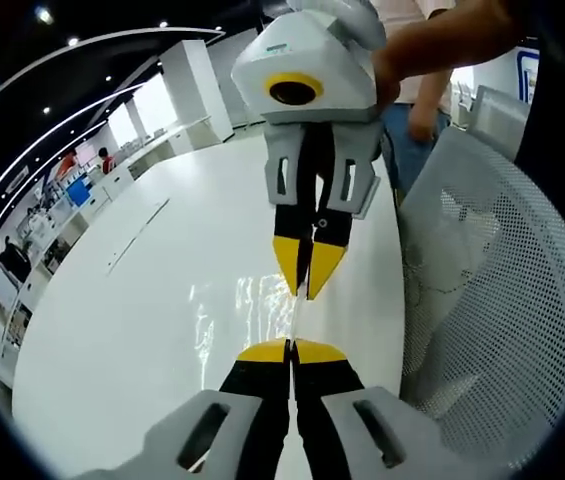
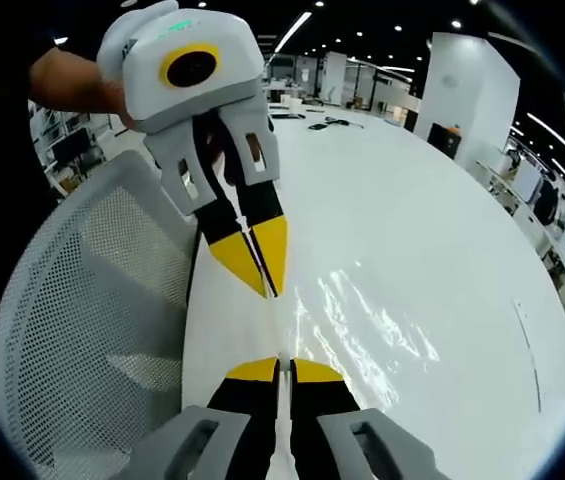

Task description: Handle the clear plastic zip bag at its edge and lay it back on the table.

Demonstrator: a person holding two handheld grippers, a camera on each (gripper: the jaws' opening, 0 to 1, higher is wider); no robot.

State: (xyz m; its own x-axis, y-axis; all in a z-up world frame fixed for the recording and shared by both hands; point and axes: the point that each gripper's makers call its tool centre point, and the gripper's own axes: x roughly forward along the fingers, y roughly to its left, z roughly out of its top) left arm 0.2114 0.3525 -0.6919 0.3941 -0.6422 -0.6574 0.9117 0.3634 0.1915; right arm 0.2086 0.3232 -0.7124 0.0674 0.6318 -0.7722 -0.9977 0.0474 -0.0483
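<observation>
Zip bag (image 2: 362,320) stretched edge-on between left gripper (image 1: 291,350) and right gripper (image 2: 280,365), both clenched on its edge, above white table (image 1: 142,300), beside mesh chair (image 1: 502,300).

**Bag outline lost in glare**

The clear zip bag (image 1: 247,310) blends into the white table (image 1: 112,330); its outline cannot be traced, only glints (image 2: 362,320). The mesh chair (image 2: 92,300) is cut off by the picture's edge. Distant people (image 1: 67,162) are too small to make out.
</observation>
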